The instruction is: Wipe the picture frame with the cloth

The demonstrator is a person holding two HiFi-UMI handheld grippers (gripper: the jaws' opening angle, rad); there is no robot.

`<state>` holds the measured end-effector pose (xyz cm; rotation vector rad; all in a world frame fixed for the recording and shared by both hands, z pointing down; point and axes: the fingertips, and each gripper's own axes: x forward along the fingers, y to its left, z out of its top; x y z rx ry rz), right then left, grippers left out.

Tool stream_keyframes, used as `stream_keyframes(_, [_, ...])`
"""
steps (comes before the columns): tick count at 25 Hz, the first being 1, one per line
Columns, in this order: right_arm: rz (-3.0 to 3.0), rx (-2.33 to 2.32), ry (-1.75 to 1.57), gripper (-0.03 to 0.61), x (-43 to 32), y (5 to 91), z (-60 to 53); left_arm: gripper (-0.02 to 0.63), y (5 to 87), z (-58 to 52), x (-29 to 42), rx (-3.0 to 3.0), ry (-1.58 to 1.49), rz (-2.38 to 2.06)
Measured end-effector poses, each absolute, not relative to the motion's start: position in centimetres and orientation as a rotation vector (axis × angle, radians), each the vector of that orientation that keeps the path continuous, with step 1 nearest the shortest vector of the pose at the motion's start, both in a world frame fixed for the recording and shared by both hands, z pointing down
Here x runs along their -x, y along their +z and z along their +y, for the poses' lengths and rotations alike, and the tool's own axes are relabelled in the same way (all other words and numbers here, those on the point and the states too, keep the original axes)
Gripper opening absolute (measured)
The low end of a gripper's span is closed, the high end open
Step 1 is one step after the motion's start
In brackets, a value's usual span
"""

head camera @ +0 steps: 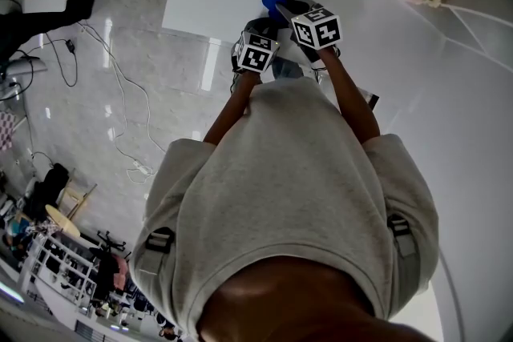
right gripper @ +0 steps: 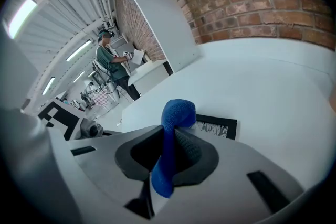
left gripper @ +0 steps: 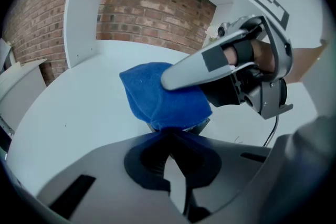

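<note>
left forearm (head camera: 231, 104) and right forearm (head camera: 353, 96) stretched forward, close together. grippers side by side, right one slightly ahead. left gripper (left gripper: 168, 134): fingers closed at tips on picture frame (left gripper: 203, 124) edge. right gripper (right gripper: 170, 136): fingers clamped on cloth (right gripper: 177, 113), crossing in front of left gripper.
</note>
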<state>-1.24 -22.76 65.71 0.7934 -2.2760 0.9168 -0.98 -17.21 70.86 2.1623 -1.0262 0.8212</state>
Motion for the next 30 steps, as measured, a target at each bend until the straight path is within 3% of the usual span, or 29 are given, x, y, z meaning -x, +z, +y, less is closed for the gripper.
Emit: stream_keyframes(30, [-2.084,-0.935,0.991,0.061,-6.7,68.3,-23.7,0.017,71.0,-17.1,1.1,-2.146,0.837,-1.024])
